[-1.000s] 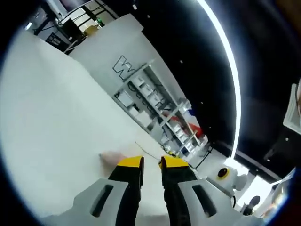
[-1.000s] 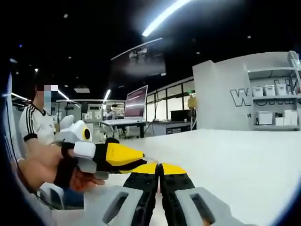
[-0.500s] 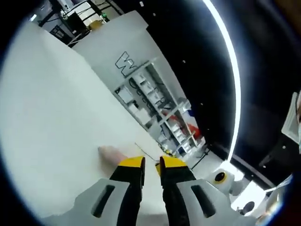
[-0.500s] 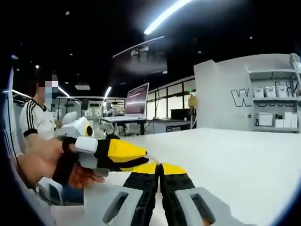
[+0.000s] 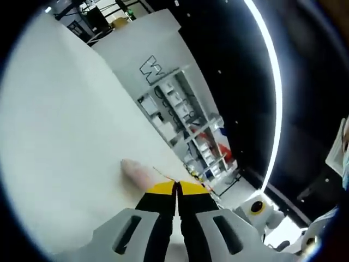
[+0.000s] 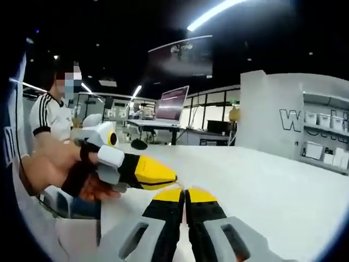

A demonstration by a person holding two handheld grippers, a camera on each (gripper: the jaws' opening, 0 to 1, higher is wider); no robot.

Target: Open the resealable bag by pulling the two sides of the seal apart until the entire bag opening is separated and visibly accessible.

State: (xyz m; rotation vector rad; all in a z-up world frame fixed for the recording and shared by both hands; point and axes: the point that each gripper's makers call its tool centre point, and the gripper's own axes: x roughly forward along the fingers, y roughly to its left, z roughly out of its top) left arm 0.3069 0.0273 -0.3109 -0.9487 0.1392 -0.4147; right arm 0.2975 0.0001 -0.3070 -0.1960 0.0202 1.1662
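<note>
Currently the white table spans both views. Bag, clear and pinkish, lies flat just ahead of my left gripper; contents unreadable. Both jaw pairs pressed together; can't tell whether my right gripper pinches the seal.

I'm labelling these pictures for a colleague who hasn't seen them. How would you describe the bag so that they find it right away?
Start from the big white table in the left gripper view. Follow it down to the yellow tips of the left claw, which are shut. The bag is the clear, faintly pinkish film lying flat just beyond those tips, with a thin red line along its edge; nothing else near it has any colour.
</note>
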